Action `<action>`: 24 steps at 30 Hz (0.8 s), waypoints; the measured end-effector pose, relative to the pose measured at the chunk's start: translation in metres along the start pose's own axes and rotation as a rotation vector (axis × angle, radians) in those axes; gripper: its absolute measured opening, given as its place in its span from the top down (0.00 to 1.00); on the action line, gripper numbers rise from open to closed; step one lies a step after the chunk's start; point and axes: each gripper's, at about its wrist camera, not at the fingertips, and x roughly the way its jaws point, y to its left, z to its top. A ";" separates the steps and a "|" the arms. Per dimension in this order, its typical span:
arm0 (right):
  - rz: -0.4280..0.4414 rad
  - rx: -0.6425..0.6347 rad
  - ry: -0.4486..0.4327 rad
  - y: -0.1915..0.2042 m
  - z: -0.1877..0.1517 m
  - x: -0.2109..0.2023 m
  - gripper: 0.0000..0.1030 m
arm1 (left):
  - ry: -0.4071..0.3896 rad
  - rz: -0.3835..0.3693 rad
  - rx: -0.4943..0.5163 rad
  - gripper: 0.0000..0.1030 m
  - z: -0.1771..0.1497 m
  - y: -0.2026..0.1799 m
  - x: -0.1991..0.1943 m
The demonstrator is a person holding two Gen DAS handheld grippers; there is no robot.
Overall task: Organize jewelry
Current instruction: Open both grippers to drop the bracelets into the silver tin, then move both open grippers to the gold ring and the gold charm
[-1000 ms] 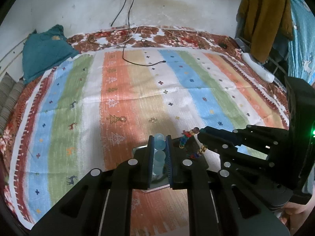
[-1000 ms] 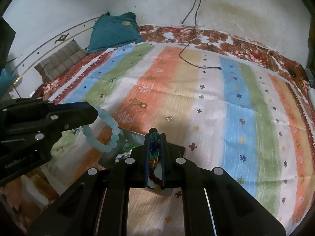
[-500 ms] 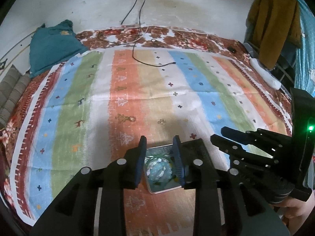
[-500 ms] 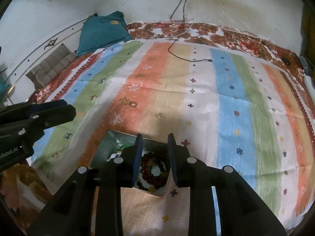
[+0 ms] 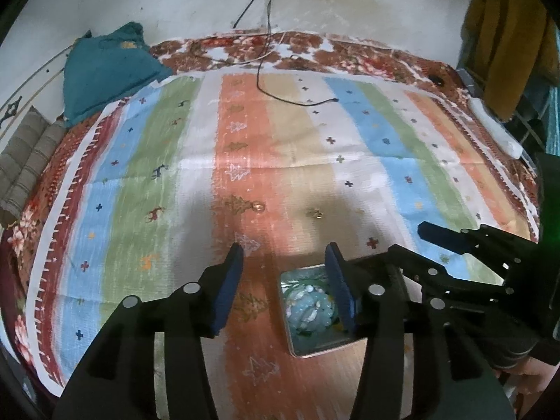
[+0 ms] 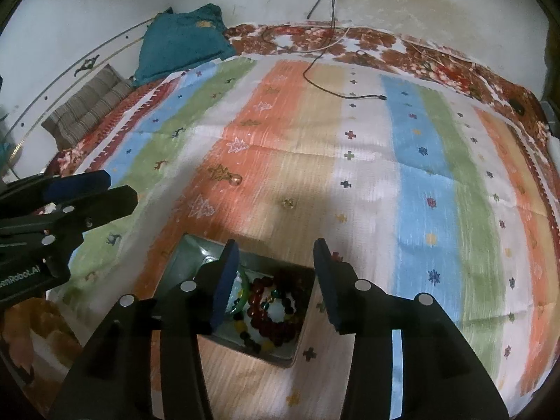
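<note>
Both the left tongs [image 5: 284, 280] and right tongs [image 6: 276, 274] have just been opened, nothing between them; beaded bracelets [image 6: 276, 309] in the tin [image 6: 189, 252] are judged light, slippery; best pinched across one strand.

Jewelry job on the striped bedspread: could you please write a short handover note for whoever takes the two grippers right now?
Left gripper: open, empty, fingers just spread, beside the tin.
Right gripper: open, empty, also just spread, over the tin.
Done: pale blue bracelet and dark red bracelet lie in the tin.
Left: two small gold pieces on the bedspread, one on the orange stripe, one on the tan. Probably next.
</note>
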 end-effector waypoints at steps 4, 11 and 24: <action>-0.013 -0.009 0.016 -0.001 0.005 0.008 0.54 | 0.016 0.019 -0.011 0.45 0.008 0.004 0.009; -0.032 -0.055 0.046 -0.001 0.019 0.024 0.52 | 0.068 0.065 0.016 0.41 0.020 0.003 0.033; -0.002 -0.041 0.103 -0.009 0.034 0.051 0.50 | 0.169 0.088 0.021 0.41 0.038 0.013 0.078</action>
